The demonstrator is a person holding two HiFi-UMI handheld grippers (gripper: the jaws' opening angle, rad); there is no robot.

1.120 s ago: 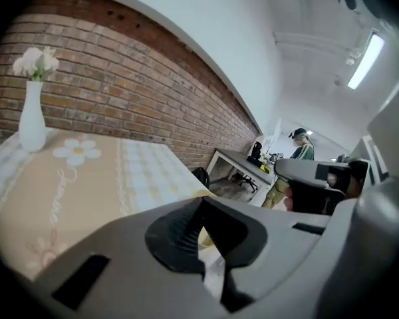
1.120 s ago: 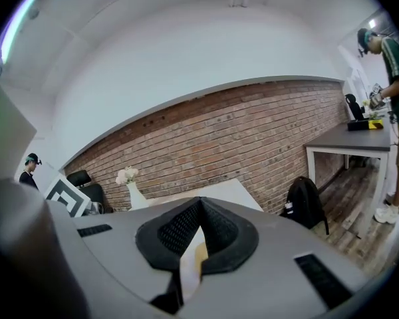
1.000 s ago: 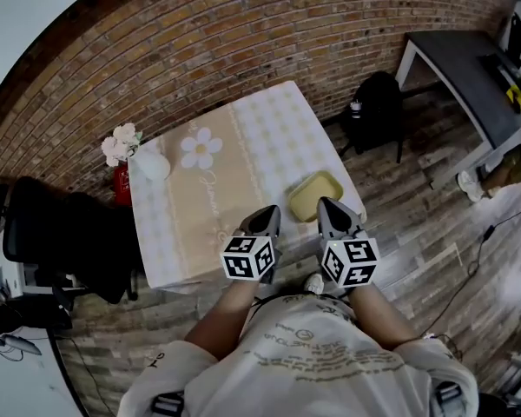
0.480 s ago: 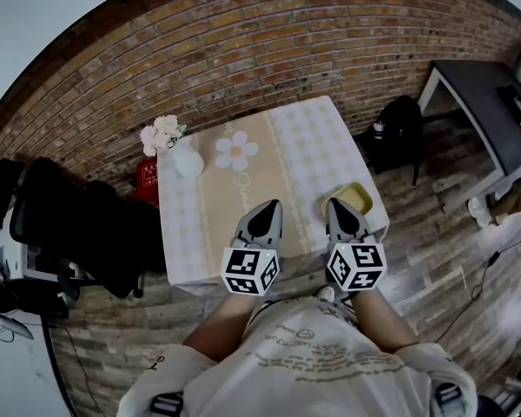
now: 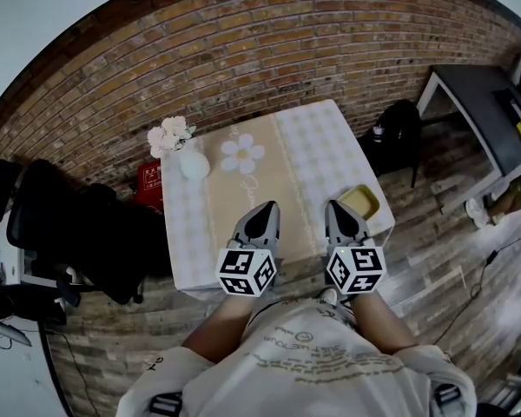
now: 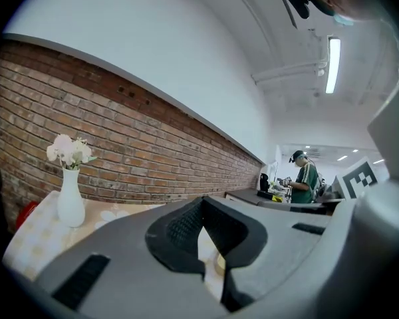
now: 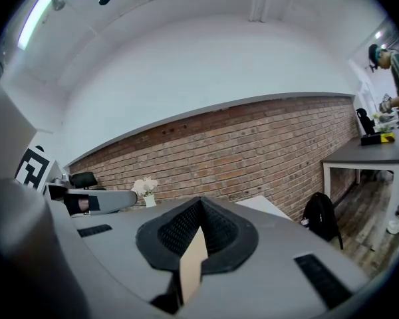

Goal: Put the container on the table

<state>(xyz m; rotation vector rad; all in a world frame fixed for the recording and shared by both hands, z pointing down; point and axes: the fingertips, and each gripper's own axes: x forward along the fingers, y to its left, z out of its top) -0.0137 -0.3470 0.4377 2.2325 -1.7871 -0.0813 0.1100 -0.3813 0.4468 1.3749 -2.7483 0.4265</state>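
The container (image 5: 359, 201), a shallow yellow tray, lies near the front right corner of the table (image 5: 243, 198), which has a beige and white checked cloth. Nothing grips it. My right gripper (image 5: 339, 209) hovers just left of it over the table's near edge, jaws closed with nothing between them. My left gripper (image 5: 262, 210) is level with it, over the cloth's beige strip, also shut and empty. In the left gripper view the closed jaws of my left gripper (image 6: 201, 226) point across the table. In the right gripper view the shut right gripper (image 7: 198, 212) faces the brick wall.
A white vase of flowers (image 5: 191, 159) stands at the table's far left corner, with a red object (image 5: 149, 186) below it on the floor. A black chair (image 5: 69, 224) sits left of the table. A black backpack (image 5: 398, 125) and a grey desk (image 5: 486, 102) are to the right. A person (image 6: 306, 178) stands far off.
Both grippers have drawn back from the container toward the table's near edge and risen. The container stays on the table, now just right of the right gripper's tip.
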